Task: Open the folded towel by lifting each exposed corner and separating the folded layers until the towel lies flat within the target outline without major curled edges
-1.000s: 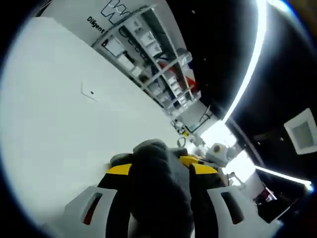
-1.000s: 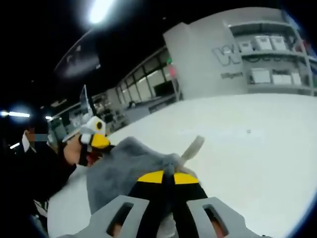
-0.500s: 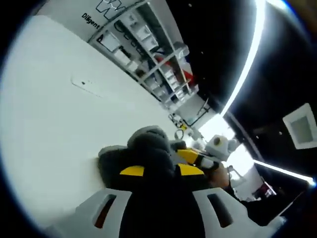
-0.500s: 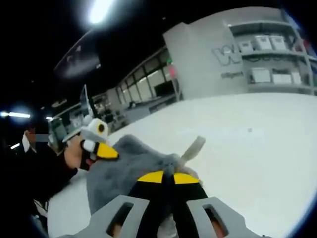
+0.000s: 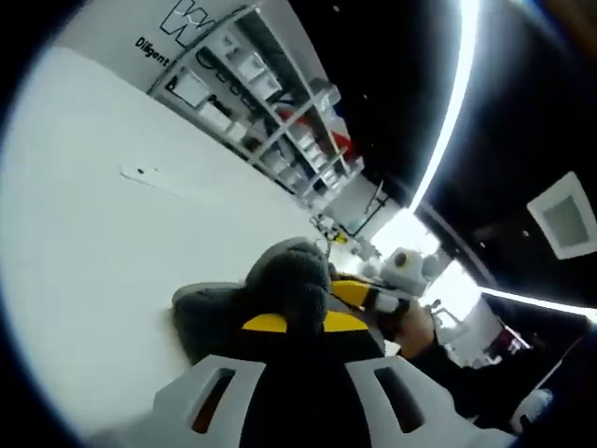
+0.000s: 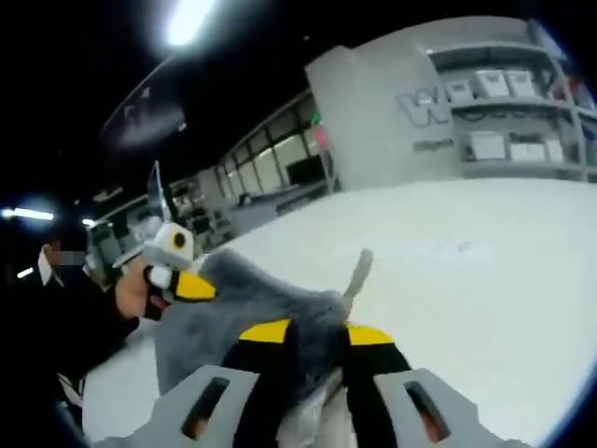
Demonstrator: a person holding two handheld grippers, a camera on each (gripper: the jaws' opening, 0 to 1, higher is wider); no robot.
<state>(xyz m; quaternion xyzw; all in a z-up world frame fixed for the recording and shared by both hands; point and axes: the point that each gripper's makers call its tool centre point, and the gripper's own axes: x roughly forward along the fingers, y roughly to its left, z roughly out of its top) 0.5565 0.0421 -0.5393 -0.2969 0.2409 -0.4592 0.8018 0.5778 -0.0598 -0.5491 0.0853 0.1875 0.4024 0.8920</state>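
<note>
A grey towel is bunched up off the white table. In the left gripper view, my left gripper has its yellow-tipped jaws pressed in on a thick wad of it. My right gripper shows just beyond, at the towel's far side. In the right gripper view, the towel drapes between the jaws of my right gripper, which stand apart around the cloth. A pale tag sticks up from the towel. The left gripper grips its far edge.
The white table spreads wide on all sides. Shelves with boxes stand against the back wall, also seen as shelves in the right gripper view. A person's hand and dark sleeve are close by.
The right gripper's jaws, pinched together on the towel before, have spread apart. The left gripper's jaws have drawn closer together on the towel. Both views shifted slightly.
</note>
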